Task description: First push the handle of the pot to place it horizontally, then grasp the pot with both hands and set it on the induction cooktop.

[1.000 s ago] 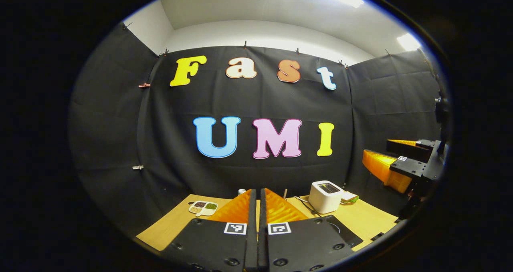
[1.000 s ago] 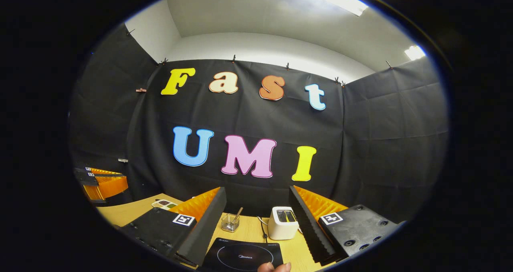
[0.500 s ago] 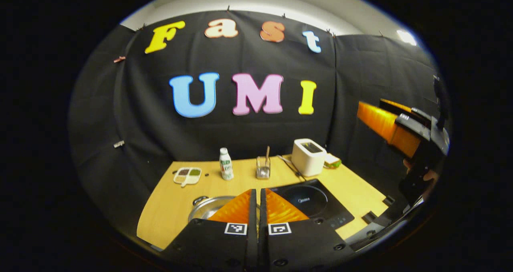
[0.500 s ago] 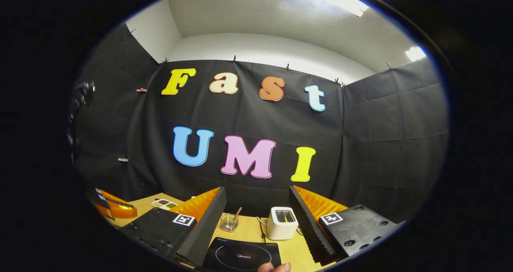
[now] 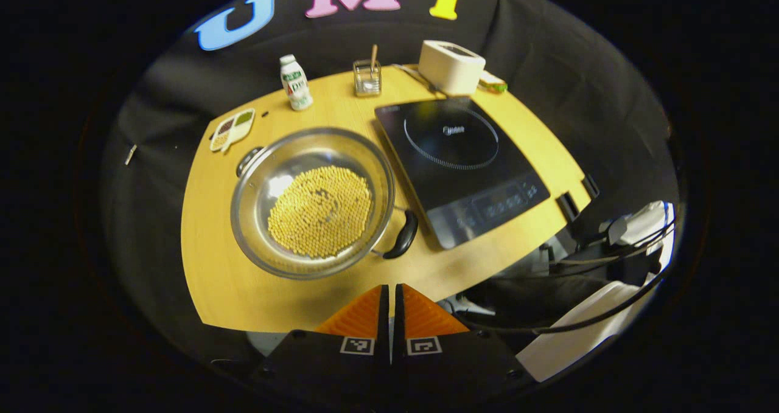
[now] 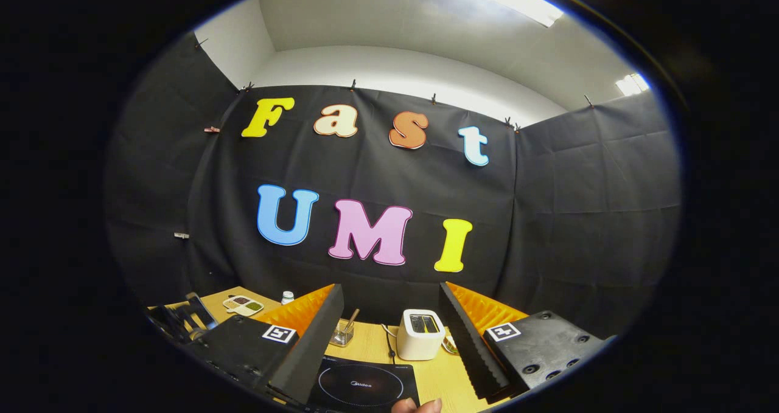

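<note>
Bystander items on the wooden worktop [image 5: 210, 261], seen from above and from low at the front.
Along the far edge: a small white bottle [image 5: 295, 83] with a green label; a clear glass cup [image 5: 367, 77] holding a stick; a white toaster [image 5: 451, 66], a green-edged sponge [image 5: 493, 83] just beside it. A divided condiment dish [image 5: 232, 129] lies toward the far left corner. Cables [image 5: 608, 261] trail below the near right edge.

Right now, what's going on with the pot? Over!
Left tool shut, hovering above table edge. Right tool open, holding nothing. Pot on table beside cooktop, black handle angled toward cooktop. Nothing on cooktop.
</note>
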Demonstrator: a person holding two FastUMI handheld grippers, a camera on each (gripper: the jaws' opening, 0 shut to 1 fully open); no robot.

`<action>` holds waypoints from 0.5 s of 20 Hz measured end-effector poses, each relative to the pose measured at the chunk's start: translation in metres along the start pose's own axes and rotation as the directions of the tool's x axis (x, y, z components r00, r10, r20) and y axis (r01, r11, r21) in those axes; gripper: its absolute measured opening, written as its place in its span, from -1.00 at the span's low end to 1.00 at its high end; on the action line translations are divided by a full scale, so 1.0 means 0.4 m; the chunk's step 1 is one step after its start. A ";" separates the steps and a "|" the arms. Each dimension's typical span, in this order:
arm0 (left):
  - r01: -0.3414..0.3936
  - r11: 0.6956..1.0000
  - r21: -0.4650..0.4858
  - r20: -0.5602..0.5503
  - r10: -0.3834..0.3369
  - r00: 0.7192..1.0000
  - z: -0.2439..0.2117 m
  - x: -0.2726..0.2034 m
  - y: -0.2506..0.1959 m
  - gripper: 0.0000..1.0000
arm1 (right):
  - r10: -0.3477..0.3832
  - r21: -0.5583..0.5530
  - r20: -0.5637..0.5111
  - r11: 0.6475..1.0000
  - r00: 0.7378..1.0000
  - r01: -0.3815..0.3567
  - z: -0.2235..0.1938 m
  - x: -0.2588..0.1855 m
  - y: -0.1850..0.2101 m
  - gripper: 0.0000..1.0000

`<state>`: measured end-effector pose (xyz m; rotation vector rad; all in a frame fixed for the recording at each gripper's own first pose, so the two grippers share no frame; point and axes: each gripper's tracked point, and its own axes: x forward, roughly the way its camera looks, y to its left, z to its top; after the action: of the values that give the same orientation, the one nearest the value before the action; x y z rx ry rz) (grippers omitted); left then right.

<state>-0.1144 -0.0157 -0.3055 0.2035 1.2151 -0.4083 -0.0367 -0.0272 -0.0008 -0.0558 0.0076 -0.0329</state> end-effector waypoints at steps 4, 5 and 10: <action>0.007 0.999 -0.050 -0.092 -0.012 0.996 -0.032 0.105 0.016 -0.89 | -0.018 -0.028 -0.013 0.999 1.000 0.018 -0.018 -0.013 -0.029 0.95; 0.006 0.998 -0.067 -0.102 -0.013 0.995 -0.031 0.128 0.020 -0.89 | -0.026 -0.037 -0.018 0.999 0.999 0.026 -0.024 -0.017 -0.041 0.94; -0.027 0.996 -0.089 -0.128 0.016 0.992 0.000 0.189 0.047 -0.90 | -0.062 -0.043 -0.058 0.997 0.996 0.059 -0.069 -0.031 -0.089 0.95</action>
<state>-0.0849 -0.0133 -0.3777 0.1664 1.3527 -0.3243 -0.0506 -0.0637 -0.0262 -0.0962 0.0663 -0.0950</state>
